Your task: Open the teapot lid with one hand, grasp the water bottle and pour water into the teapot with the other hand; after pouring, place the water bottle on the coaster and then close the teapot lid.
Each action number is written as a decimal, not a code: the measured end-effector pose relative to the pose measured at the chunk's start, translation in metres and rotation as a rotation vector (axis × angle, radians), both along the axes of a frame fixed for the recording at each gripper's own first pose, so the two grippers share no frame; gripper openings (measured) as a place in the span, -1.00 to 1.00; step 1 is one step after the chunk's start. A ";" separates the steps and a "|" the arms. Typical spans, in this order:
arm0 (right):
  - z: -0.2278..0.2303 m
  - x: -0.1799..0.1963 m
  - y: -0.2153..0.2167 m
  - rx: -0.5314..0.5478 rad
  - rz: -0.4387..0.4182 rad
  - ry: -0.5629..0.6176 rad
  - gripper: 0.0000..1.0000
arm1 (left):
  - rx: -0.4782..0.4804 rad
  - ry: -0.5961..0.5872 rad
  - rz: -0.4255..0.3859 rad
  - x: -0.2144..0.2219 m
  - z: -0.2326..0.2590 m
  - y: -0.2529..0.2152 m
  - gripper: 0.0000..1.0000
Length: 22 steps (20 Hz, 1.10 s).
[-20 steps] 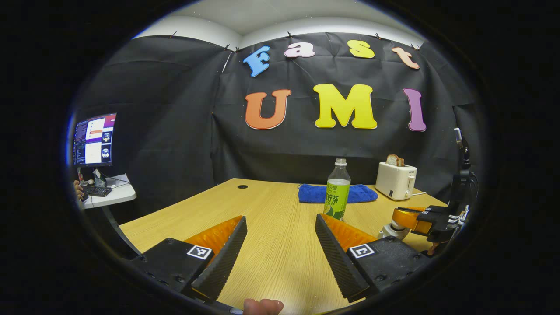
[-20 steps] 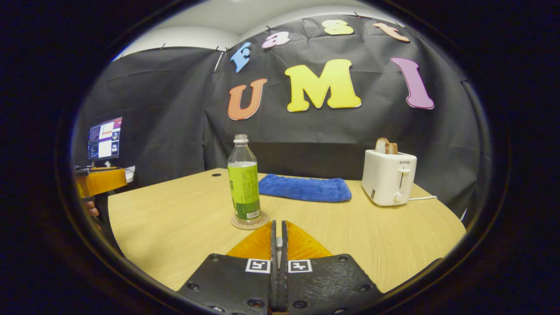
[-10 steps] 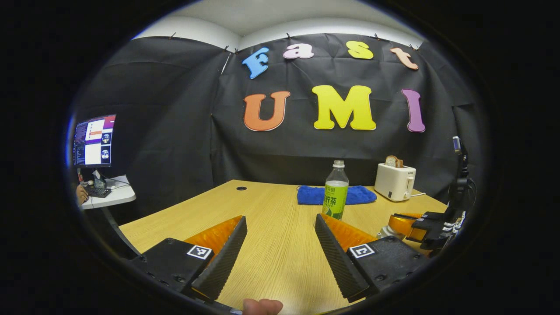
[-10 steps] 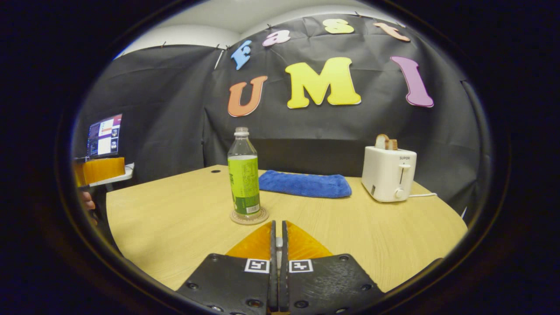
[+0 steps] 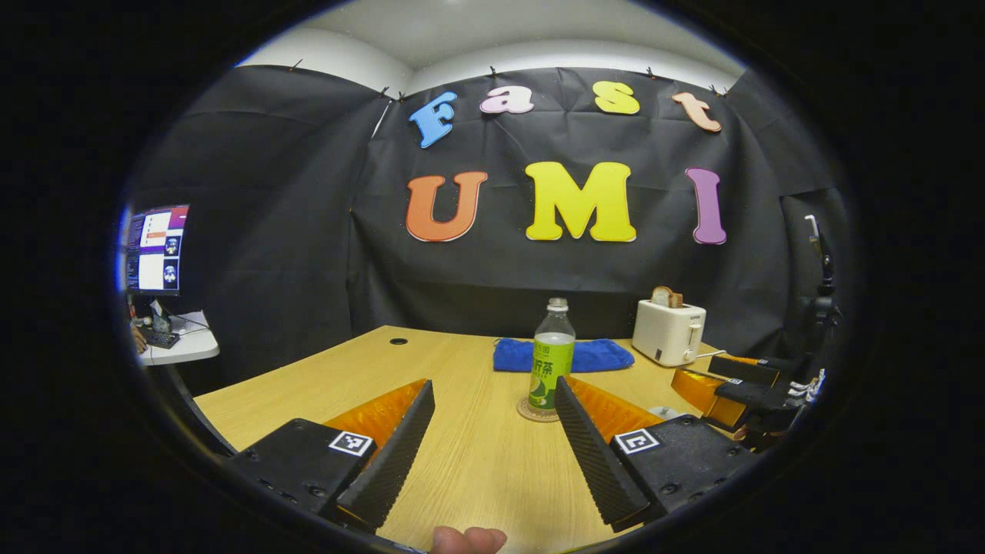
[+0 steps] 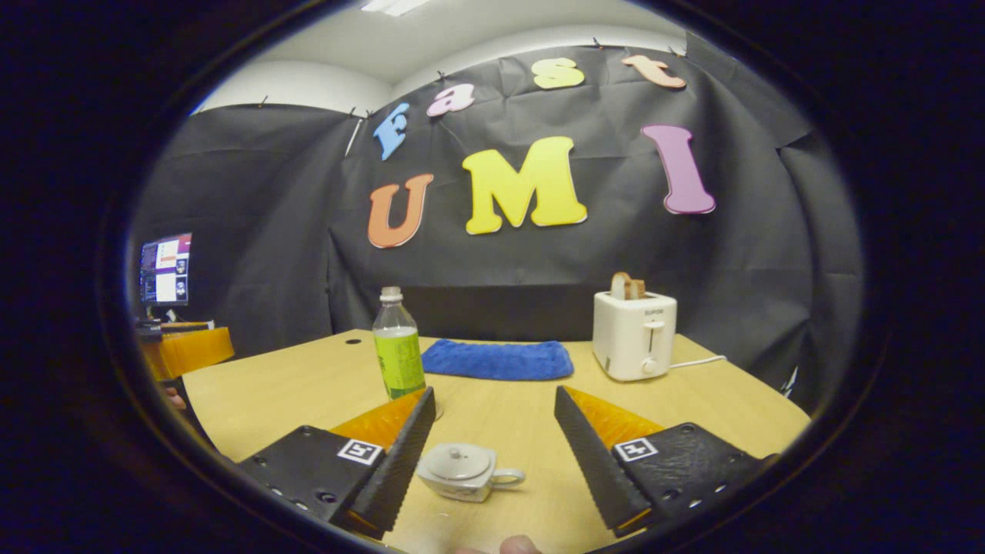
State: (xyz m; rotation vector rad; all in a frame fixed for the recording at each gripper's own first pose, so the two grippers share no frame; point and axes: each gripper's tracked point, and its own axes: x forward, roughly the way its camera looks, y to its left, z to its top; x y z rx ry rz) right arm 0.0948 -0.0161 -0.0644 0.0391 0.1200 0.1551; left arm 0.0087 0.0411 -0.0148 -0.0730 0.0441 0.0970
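Two grippers, both with fingers spread wide and nothing between them. Left gripper [image 5: 492, 450] hangs over the table [image 5: 462, 462], well short of the bottle; a fingertip [image 5: 468, 538] of the holding hand shows at the bottom edge of the left gripper view. Right gripper [image 6: 492, 454] hangs over the near part of the table, with the teapot low in the gap between its fingers but not touched by either. From the left gripper view the right gripper sits off at the right side, fingers apart.

One teapot [image 6: 465, 471]: small, white, upright on the table, handle pointing to the right in the right gripper view. One lid [image 6: 459, 462], seated on the pot, knob up.

One bottle [image 5: 552, 360]: clear, green label, no cap that I can make out, partly filled, standing upright. One coaster [image 5: 536, 414], round, under the bottle's base. Bottle stands left of and beyond the teapot in the right gripper view.

One blue cloth [image 6: 499, 359], lying flat beyond the bottle. One white toaster [image 6: 634, 335] to the right of the cloth, bread standing in its slot; slice count unclear. One monitor [image 5: 155, 249], lit, on a side desk at far left.
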 end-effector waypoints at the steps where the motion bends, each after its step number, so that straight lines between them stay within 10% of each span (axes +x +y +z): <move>1: 0.009 -0.009 -0.008 -0.010 -0.020 -0.013 0.93 | -0.002 -0.005 -0.018 0.000 0.002 -0.009 0.96; 22: 0.060 -0.114 -0.048 -0.079 -0.183 -0.122 0.95 | 0.019 -0.071 -0.113 -0.031 0.018 -0.060 0.95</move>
